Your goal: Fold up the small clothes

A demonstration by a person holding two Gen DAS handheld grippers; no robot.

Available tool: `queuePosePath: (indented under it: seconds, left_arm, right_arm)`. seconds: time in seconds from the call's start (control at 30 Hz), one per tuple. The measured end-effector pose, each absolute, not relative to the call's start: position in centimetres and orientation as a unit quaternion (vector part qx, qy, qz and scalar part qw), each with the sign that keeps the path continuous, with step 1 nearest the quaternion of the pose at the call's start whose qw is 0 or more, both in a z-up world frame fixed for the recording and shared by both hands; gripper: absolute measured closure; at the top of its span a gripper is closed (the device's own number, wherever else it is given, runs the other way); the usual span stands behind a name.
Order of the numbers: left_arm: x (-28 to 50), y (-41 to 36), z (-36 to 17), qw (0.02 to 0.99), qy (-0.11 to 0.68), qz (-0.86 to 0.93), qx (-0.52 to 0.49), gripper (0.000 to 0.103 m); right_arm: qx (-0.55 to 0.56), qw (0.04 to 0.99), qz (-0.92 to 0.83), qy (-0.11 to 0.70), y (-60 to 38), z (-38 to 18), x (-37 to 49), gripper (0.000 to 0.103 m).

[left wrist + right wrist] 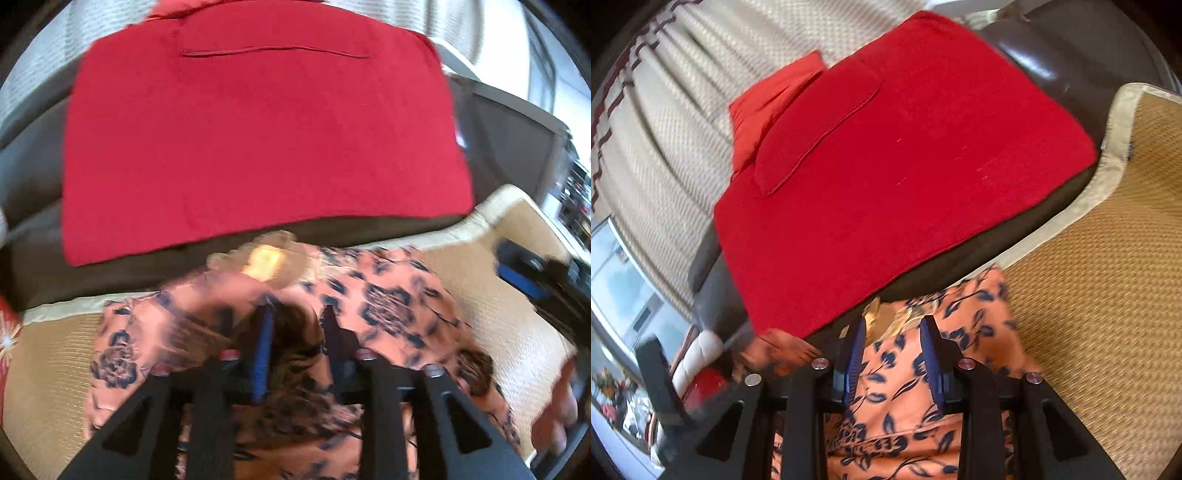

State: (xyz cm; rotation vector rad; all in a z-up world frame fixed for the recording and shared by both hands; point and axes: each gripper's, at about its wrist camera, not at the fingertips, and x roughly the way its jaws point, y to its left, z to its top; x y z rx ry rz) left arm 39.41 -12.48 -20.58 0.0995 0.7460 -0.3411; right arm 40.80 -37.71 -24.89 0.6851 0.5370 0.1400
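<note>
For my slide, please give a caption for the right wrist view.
Right hand-held gripper over orange floral garment, red cloth beyond.

A dark brown leather sofa cushion (1067,55) shines with daylight, and beside it lies a woven straw-coloured mat with a pale cloth border (1108,258). Behind hangs a cream textured curtain with dark red stripes (665,122) (its folds run down to a bright window (624,288)). A cluttered shelf (576,195) is too blurred to read.
</note>
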Motion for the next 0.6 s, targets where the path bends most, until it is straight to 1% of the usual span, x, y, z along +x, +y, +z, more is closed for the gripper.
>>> queuePosePath:
  seconds: [0.03,0.07,0.1,0.13,0.17,0.2,0.3,0.43,0.53,0.6]
  left_arm:
    - [38.7,-12.1,-20.0,0.921,0.349,-0.167,0.043,0.045]
    - [38.2,-11.0,-19.2,0.929,0.330,-0.164,0.031,0.038]
    - [37.3,-9.1,-18.1,0.938,0.310,-0.154,0.010,0.027]
    - [37.4,-6.9,-17.9,0.945,0.297,-0.140,-0.012,0.022]
    - [37.4,-4.9,-17.4,0.949,0.288,-0.121,-0.035,0.022]
    - [37.6,-2.9,-17.4,0.952,0.288,-0.095,-0.052,0.022]
    - [39.3,2.2,-18.5,0.947,0.313,-0.003,-0.072,0.022]
    - [41.3,7.0,-21.8,0.911,0.392,0.090,-0.088,0.022]
    - [42.0,7.2,-23.7,0.897,0.424,0.121,-0.038,0.022]
    - [42.1,7.2,-25.1,0.884,0.449,0.126,-0.014,0.023]
  right_arm:
    - [0.339,0.900,0.067,0.266,-38.1,-25.1,41.0,0.067]
    - [0.345,0.896,0.068,0.270,-38.2,-25.3,40.9,0.067]
    - [0.353,0.891,0.071,0.278,-38.4,-25.5,41.2,0.065]
    - [0.355,0.887,0.075,0.287,-38.2,-25.7,41.4,0.055]
    - [0.356,0.883,0.079,0.294,-37.9,-25.9,41.6,0.047]
    - [0.355,0.881,0.087,0.301,-37.4,-26.0,41.7,0.030]
    - [0.327,0.884,0.108,0.314,-35.2,-25.9,41.9,0.029]
    - [0.236,0.889,0.170,0.354,-29.6,-25.5,42.7,0.030]
    - [0.113,0.906,0.186,0.364,-24.5,-24.8,42.6,0.030]
    - [0.077,0.899,0.207,0.377,-22.0,-24.5,42.7,0.030]
